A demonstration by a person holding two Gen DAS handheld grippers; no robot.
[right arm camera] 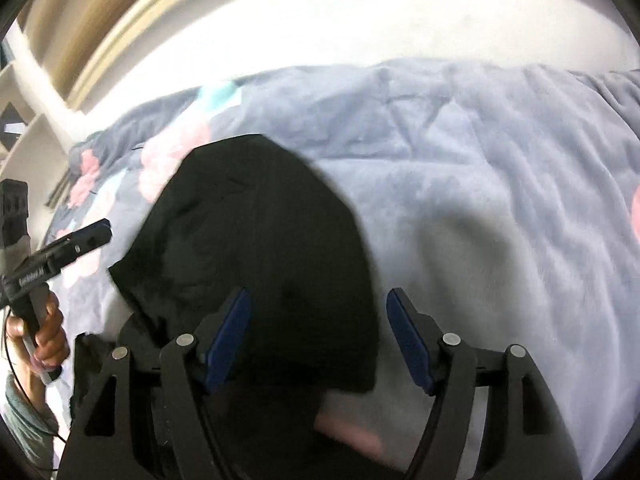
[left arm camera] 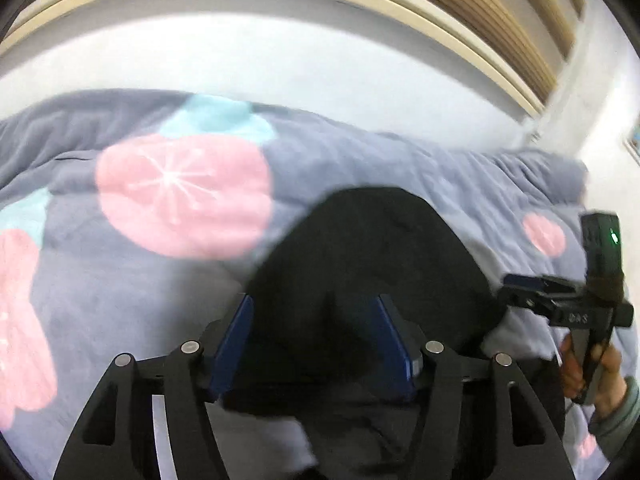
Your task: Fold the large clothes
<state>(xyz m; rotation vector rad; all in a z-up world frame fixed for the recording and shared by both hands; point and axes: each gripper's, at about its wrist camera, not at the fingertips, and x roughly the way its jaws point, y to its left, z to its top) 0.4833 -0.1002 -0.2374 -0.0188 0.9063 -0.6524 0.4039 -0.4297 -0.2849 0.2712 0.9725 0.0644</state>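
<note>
Fingers of my left gripper (left arm camera: pixel 314 346) stand spread just above the black garment (left arm camera: pixel 372 264), blue pads clear of the cloth on both sides, pinching nothing. My right gripper (right arm camera: pixel 318 340) is spread too; its left pad hangs over the garment's edge and its right pad over bare blanket (right arm camera: pixel 500 200), gripping nothing. The garment lies bunched in a dark mound on the grey-blue blanket, between my two hands. Beyond it the blanket shows pink and teal flowers (left arm camera: pixel 184 196) and runs up to a white wall, with wooden slats (left arm camera: pixel 500 20) farther off.
</note>
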